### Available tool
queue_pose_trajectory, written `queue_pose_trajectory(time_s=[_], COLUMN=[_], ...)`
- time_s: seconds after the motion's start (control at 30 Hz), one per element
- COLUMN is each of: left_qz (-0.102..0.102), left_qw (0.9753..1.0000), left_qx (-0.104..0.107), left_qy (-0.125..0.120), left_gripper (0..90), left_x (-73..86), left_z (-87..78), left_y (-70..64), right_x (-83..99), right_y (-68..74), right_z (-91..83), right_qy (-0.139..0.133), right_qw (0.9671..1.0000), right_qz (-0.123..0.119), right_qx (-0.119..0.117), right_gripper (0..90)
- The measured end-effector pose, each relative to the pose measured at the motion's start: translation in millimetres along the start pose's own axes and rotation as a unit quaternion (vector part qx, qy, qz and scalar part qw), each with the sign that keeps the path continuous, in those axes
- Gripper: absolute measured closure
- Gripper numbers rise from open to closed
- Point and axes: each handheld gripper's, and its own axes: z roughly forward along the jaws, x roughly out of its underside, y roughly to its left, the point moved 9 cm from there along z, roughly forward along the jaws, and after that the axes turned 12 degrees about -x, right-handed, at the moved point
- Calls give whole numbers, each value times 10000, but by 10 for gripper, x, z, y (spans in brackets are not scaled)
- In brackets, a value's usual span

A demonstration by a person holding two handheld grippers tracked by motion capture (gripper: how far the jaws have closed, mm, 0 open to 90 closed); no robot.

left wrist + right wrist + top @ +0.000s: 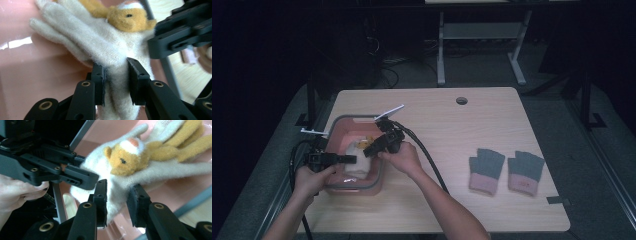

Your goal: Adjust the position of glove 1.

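Note:
A fluffy white glove (356, 163) with an orange bear face (127, 17) lies in a pink tub (357, 118) at the table's left. In the left gripper view, my left gripper (116, 67) is shut on the white glove's (82, 37) cuff end. From the other side, my right gripper (117, 188) is shut on the same glove (100, 165), just below the bear face (122, 160). Seen from above, the left gripper (352, 159) and the right gripper (367, 151) meet over the tub, tips close together.
Two grey gloves with pink cuffs, one (486, 170) beside the other (524, 172), lie flat at the table's right. A round cable hole (461, 100) is near the far edge. The tub's grey rim (80, 135) surrounds both grippers. Desk legs stand beyond the table.

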Motion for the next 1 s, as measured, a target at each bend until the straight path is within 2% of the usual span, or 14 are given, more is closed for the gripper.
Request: queue_pose_trajectory(time_s=[0.2,0.3,0.37,0.43,0.6,0.7,0.8,0.83,0.87,0.9,0.93,0.97,1.0], left_qz=[195,233,202,237,260,284,259,354,354,466,466,584,584], left_qw=[9995,9989,9987,9982,9977,9971,9969,9964,9964,9953,9953,9937,9937], left_qx=[-219,-355,-372,-396,-549,-697,-739,-773,-773,-836,-836,-913,-913], left_qy=[128,219,269,371,307,107,-5,38,38,167,167,288,288], left_gripper=[698,697,693,640,566,558,600,628,644,662,670,677,680], left_x=[38,70,93,114,74,-22,-62,-60,-60,-26,-26,10,10], left_z=[38,68,87,99,48,-77,-128,-126,-126,-75,-75,-7,-7], left_y=[13,44,48,49,64,96,90,83,83,71,71,63,63], right_x=[39,35,22,18,35,50,58,61,61,65,65,68,68], right_y=[2,19,27,40,48,68,92,105,105,116,116,115,115], right_z=[-60,-120,-169,-206,-250,-289,-326,-336,-336,-357,-357,-377,-377], right_qy=[60,-6,-57,-107,-104,-133,-156,-169,-169,-177,-177,-204,-204], right_qw=[9999,10000,9999,9999,9998,9998,9996,9997,9997,9996,9996,9994,9994], right_qz=[-17,-56,-99,-104,-122,-156,-210,-182,-182,-207,-207,-267,-267], right_qx=[107,67,99,78,77,61,65,40,40,41,41,45,45], right_gripper=[657,653,653,651,650,639,635,635,635,633,633,631,631])
